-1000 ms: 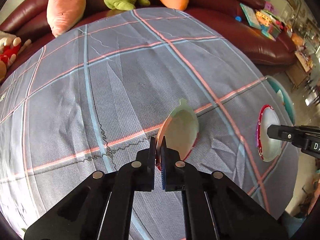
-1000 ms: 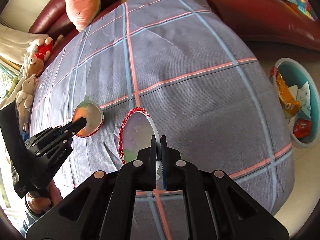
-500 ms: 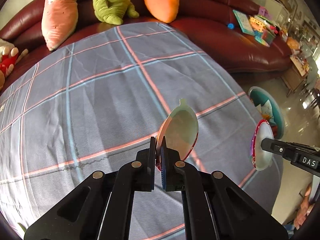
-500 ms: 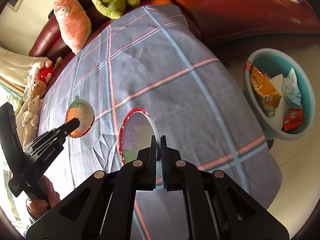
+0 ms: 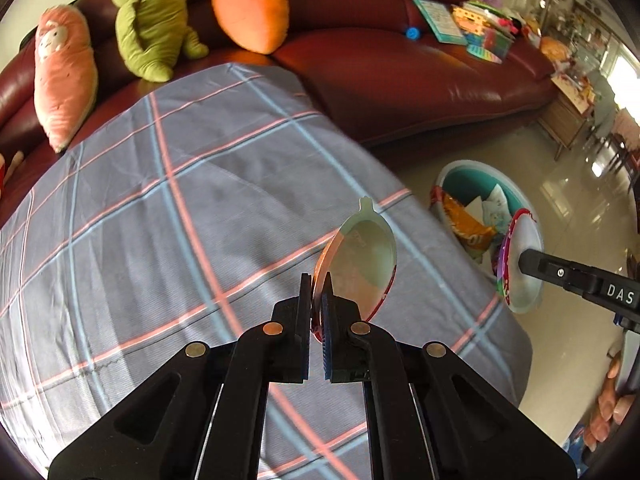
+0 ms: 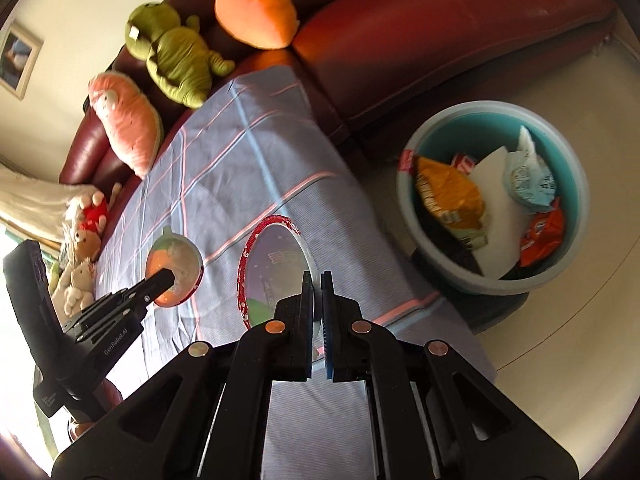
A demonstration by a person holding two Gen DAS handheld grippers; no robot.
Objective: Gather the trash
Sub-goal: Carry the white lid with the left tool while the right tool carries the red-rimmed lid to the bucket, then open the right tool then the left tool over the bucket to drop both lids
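Observation:
My left gripper (image 5: 317, 280) is shut on the edge of a round orange-rimmed foil lid (image 5: 360, 258) and holds it in the air above the plaid-covered table (image 5: 180, 208). My right gripper (image 6: 317, 280) is shut on a round red-rimmed foil lid (image 6: 272, 268), also held in the air. Each lid shows in the other view: the orange lid (image 6: 174, 272) at the left, the red-rimmed lid (image 5: 520, 260) at the right. A teal trash bin (image 6: 576, 184) with several wrappers stands on the floor past the table's right edge; it also shows in the left wrist view (image 5: 472, 172).
A dark red leather sofa (image 5: 400, 68) curves behind the table with a pink plush (image 5: 64, 80), a green plush (image 5: 152, 28) and an orange carrot plush (image 5: 252, 8). Books and toys (image 5: 472, 28) lie on the sofa's right. Small stuffed animals (image 6: 80, 252) sit at the left.
Both grippers have swung to the right with their lids still held. The trash bin has come much closer and larger in both views, and the table has slid to the left.

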